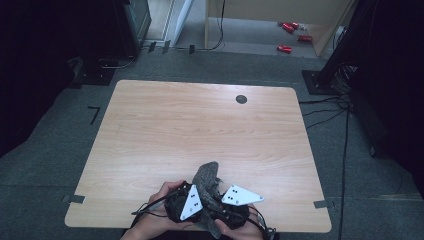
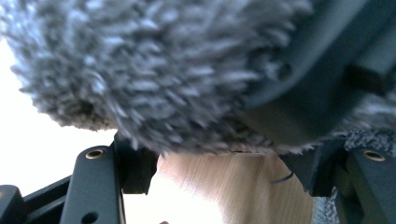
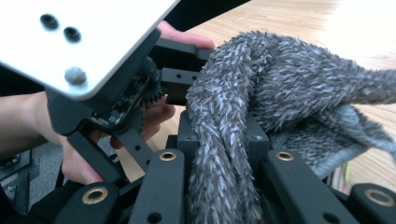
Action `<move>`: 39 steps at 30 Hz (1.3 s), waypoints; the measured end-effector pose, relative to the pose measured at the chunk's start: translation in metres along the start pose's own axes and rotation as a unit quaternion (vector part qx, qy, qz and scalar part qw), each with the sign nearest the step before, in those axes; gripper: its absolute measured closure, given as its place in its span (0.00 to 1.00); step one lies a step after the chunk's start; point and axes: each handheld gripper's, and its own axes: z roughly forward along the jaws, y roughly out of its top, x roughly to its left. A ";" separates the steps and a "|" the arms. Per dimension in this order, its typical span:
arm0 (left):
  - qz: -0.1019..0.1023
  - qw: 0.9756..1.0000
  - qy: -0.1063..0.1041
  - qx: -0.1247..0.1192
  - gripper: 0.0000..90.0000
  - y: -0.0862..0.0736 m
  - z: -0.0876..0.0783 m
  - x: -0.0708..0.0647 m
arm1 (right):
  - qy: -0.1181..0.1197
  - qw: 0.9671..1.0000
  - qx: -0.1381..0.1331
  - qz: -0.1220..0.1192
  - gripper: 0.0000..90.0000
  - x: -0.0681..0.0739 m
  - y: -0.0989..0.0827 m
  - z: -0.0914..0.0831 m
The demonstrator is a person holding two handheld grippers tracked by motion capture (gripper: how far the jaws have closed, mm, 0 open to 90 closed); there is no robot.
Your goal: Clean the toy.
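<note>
Grey fuzzy cloth (image 3: 224, 140) pinched in right hand-held gripper (image 3: 224, 186), near table edge (image 1: 280, 227)

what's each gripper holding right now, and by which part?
Right gripper is shut on a bunched fold of the grey fuzzy cloth. Left gripper has the cloth across its jaws; whether it grips cannot be told.

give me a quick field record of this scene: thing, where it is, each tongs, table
thing: grey fluffy cloth, bunched
place: near edge of the wooden table, between both hands
right tongs: shut on the cloth, a fold pinched between the jaws
left tongs: jaws apart, cloth draped across them; grip unclear
table: small dark round disc near far edge
</note>
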 end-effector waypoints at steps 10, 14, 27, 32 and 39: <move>0.000 1.000 0.000 -0.007 0.39 0.002 -0.001 -0.001 | -0.016 0.999 -0.027 0.026 0.85 -0.009 0.001 -0.007; -0.003 1.000 -0.003 -0.012 0.39 0.001 -0.003 0.000 | -0.009 1.000 -0.020 0.008 0.85 -0.002 0.000 -0.003; -0.015 1.000 -0.008 -0.010 0.39 0.001 -0.001 0.003 | -0.030 0.999 -0.036 0.013 0.85 -0.003 -0.002 -0.005; -0.023 1.000 -0.006 -0.019 0.39 0.000 -0.005 0.007 | -0.052 0.996 -0.059 0.034 0.85 -0.015 0.001 -0.015; -0.030 0.999 -0.012 -0.026 0.39 0.000 -0.004 0.008 | -0.044 0.997 -0.054 0.027 0.85 -0.007 0.002 -0.012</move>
